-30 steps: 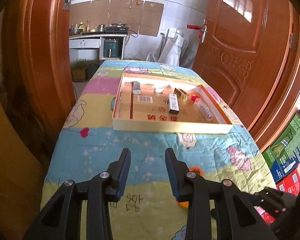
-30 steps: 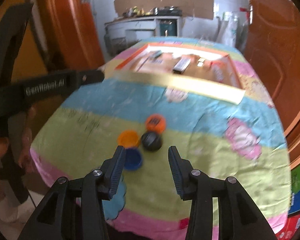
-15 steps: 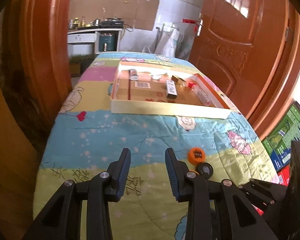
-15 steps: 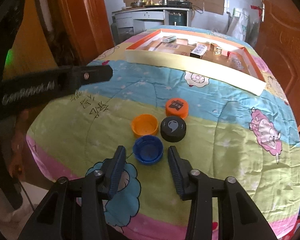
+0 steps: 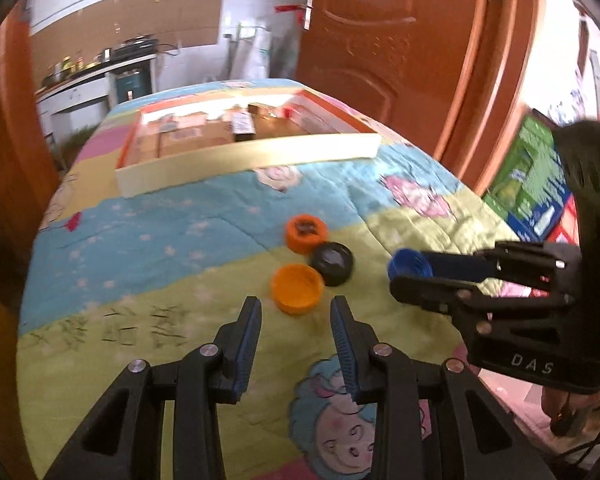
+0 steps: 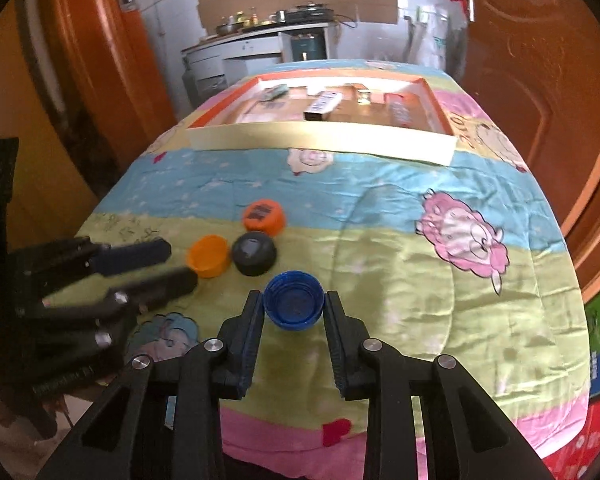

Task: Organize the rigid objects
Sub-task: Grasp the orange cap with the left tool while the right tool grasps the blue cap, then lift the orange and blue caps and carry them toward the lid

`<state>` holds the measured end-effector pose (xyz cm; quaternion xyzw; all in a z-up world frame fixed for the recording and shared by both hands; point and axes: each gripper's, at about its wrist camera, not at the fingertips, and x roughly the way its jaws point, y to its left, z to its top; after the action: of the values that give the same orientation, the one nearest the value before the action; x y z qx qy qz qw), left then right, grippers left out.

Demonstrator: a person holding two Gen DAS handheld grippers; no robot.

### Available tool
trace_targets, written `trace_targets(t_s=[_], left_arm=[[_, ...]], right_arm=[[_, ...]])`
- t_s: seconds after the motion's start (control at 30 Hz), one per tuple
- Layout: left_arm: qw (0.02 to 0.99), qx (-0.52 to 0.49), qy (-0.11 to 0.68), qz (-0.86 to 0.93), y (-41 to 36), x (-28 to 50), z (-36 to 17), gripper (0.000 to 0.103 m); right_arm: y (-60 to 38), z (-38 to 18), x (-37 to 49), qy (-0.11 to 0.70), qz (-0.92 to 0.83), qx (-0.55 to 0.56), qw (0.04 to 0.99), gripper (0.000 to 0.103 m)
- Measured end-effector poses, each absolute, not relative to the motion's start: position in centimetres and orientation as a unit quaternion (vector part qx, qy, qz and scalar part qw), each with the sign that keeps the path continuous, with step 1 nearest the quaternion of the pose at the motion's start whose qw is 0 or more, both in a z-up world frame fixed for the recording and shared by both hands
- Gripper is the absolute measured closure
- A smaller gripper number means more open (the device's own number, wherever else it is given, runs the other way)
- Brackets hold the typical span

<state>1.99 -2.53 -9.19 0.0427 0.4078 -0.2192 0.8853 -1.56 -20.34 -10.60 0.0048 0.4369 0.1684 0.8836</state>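
The right gripper (image 6: 293,307) has just been closing its jaws and now has the blue bottle cap (image 6: 294,305) pinched between its pads, open side up. The left wrist view shows that same cap at the gripper's tips, apparently a bit above the cartoon-print quilt (image 6: 400,280) that covers the tabletop.

The left gripper (image 5: 296,320) is partly parted with nothing in it. It hangs just short of the open orange cap (image 5: 297,288), which lies hollow side up on the quilt. Right next to that is a black cap (image 5: 332,263), and just behind the black one sits another orange cap (image 5: 306,233) with a dark print on top. The three are huddled close together.

Further back on the quilt there's a shallow cardboard tray (image 6: 324,142) with an orange inner edge, holding a few small boxes and bits that are too blurry to make out.
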Motion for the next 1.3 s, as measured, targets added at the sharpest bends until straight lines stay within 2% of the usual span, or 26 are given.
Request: trace_targets(t_s=[0.23,0.3,1.3], left_arm=[[0.883,0.056,0.413,-0.217,-4.0,3.9,-10.4,0.067],[0.885,0.051,0.411,-0.213,-3.8,4.2,-10.4,0.073],[0.906,-0.014,0.38,-0.186,-0.6,4.3,-7.4,0.073]], right_arm=[[-21.0,-10.7,-1.8,0.436,0.164,0.011,0.885,0.072],[-21.3,-10.7,-1.8,0.435,0.162,0.012,0.885,0.072],[-20.5,-9.4,-0.5,0.426,0.165,0.011,0.889,0.072]])
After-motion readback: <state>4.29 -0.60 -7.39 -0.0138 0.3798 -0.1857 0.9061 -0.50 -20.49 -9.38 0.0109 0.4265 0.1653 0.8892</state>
